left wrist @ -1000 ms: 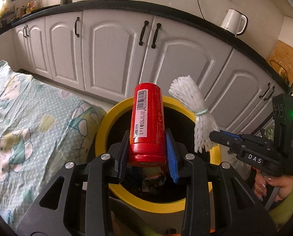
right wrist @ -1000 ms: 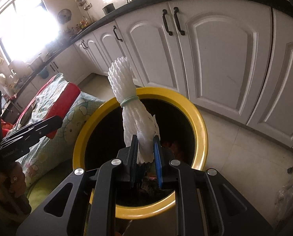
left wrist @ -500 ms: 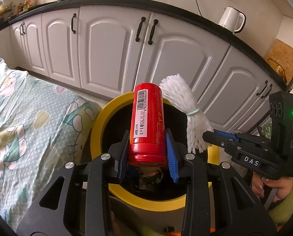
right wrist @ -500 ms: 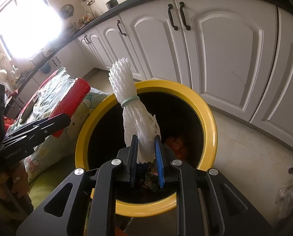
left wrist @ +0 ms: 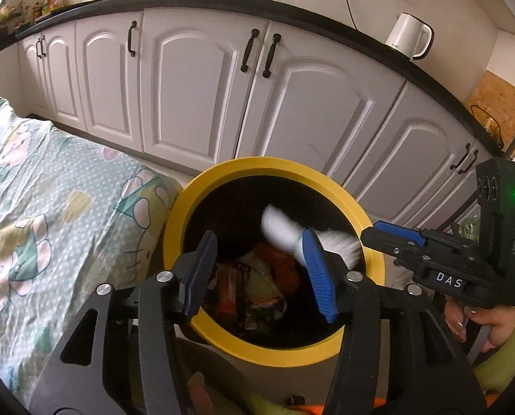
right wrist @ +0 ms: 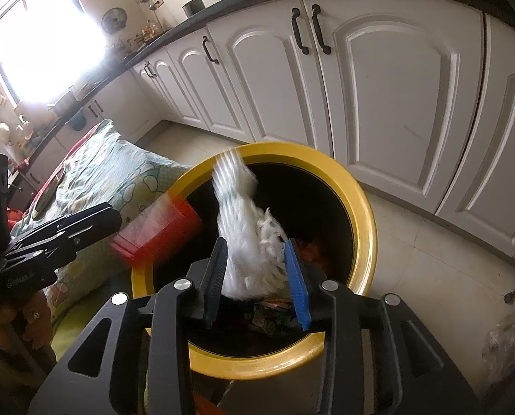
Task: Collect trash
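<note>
The bin [left wrist: 274, 173] stands before me, in front of the cabinets [left wrist: 191, 93], with the blanket [left wrist: 49, 214] on its left. My left gripper [left wrist: 257, 269] and right gripper [right wrist: 257, 276] both hang over its mouth, wrappers [left wrist: 254, 287] inside.

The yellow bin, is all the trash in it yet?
Nearly. Wrappers already lie inside the yellow-rimmed round bin. Both the left gripper and right gripper have their jaws open. The red can and white foam net sleeve are blurred above the bin's opening, apparently falling. A clear plastic bag is on the floor, maybe next.
</note>
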Demonstrator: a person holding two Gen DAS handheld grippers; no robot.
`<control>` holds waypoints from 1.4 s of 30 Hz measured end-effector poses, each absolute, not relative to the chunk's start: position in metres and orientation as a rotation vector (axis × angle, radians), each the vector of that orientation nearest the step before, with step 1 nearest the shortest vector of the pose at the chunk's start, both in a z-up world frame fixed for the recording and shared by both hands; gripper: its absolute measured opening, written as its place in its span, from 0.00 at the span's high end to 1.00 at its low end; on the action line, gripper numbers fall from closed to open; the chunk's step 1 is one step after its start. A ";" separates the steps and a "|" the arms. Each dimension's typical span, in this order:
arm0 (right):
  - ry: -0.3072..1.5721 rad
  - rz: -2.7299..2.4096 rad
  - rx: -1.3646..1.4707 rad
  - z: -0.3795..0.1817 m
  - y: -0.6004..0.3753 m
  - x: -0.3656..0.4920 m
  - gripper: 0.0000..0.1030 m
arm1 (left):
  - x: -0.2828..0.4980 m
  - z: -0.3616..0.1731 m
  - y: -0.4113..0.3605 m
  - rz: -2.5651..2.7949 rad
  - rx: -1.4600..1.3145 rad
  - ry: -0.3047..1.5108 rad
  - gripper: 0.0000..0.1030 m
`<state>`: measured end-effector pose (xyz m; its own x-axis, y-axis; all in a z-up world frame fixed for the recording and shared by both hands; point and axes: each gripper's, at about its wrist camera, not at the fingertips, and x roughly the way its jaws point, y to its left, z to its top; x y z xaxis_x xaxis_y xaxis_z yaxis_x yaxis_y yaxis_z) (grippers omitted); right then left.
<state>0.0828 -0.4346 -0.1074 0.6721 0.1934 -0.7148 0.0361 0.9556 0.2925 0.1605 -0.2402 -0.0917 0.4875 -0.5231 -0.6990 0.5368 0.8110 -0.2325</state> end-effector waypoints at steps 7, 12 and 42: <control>0.821 0.089 0.279 -0.100 -0.431 0.082 0.58 | 0.164 -0.084 -0.220 -0.567 -0.008 0.841 0.30; 0.802 0.094 0.257 -0.091 -0.424 0.084 0.47 | 0.164 -0.073 -0.197 -0.512 -0.030 0.818 0.15; 0.534 0.043 0.077 -0.014 -0.276 0.074 0.06 | 0.128 -0.017 -0.065 -0.184 -0.070 0.606 0.11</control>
